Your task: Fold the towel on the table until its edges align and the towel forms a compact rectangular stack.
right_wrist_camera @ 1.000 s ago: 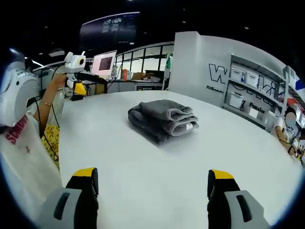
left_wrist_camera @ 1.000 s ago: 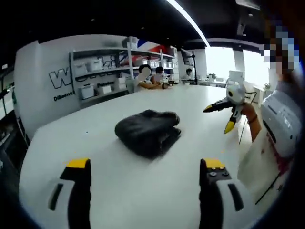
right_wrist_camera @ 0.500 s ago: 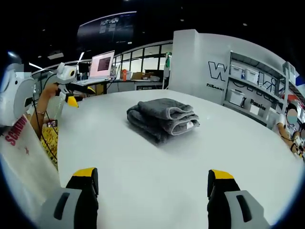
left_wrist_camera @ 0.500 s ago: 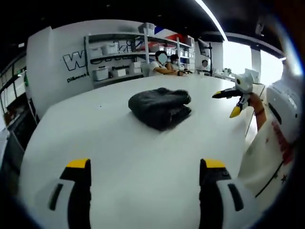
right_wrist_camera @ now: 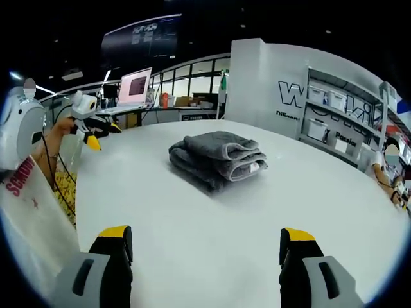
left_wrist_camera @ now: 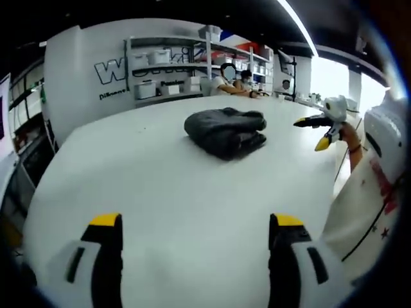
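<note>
I judge folding done: the towel [right_wrist_camera: 218,160] sits at twelve o'clock on the surface [right_wrist_camera: 212,237] as a compact stack. My left tool [left_wrist_camera: 191,221] and right tool [right_wrist_camera: 204,234] gape wide, empty, well apart from it.

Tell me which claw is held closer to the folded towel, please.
Neither clearly. The left claw and right claw both hang open over bare table, well short of the grey towel.

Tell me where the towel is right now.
The towel lies folded on the white table, ahead of both open grippers, neither touching it; in the left gripper view it sits right of centre, before the shelves.
</note>
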Available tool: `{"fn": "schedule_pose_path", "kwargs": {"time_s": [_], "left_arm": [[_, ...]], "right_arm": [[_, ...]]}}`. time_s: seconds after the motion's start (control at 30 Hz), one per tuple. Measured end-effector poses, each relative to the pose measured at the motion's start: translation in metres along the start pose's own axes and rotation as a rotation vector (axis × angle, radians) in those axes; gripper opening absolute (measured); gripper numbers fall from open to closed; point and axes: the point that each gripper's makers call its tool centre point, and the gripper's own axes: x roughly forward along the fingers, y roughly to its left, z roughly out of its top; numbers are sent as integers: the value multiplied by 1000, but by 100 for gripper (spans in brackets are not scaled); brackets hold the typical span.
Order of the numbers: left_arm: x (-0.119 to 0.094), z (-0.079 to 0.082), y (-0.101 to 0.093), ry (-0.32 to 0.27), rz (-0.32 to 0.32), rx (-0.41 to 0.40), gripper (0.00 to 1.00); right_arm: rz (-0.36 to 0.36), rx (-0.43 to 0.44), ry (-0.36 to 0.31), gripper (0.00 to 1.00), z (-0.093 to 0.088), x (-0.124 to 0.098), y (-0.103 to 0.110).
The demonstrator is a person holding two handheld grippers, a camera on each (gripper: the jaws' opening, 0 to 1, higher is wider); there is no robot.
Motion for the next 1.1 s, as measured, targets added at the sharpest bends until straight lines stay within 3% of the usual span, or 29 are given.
{"fn": "schedule_pose_path", "kwargs": {"time_s": [0.47,0.93,1.1], "left_arm": [[5,-7,-8,16,-31,-3,99],[7,1,-14,2,-66,13,99],[7,-3,-13,12,-62,8,99]], "right_arm": [[-2,4,0,99,0,1,0],[-12,16,-7,99,-1,-1,-1],[-20,29,-6,99,-4,-2,-4]]}}
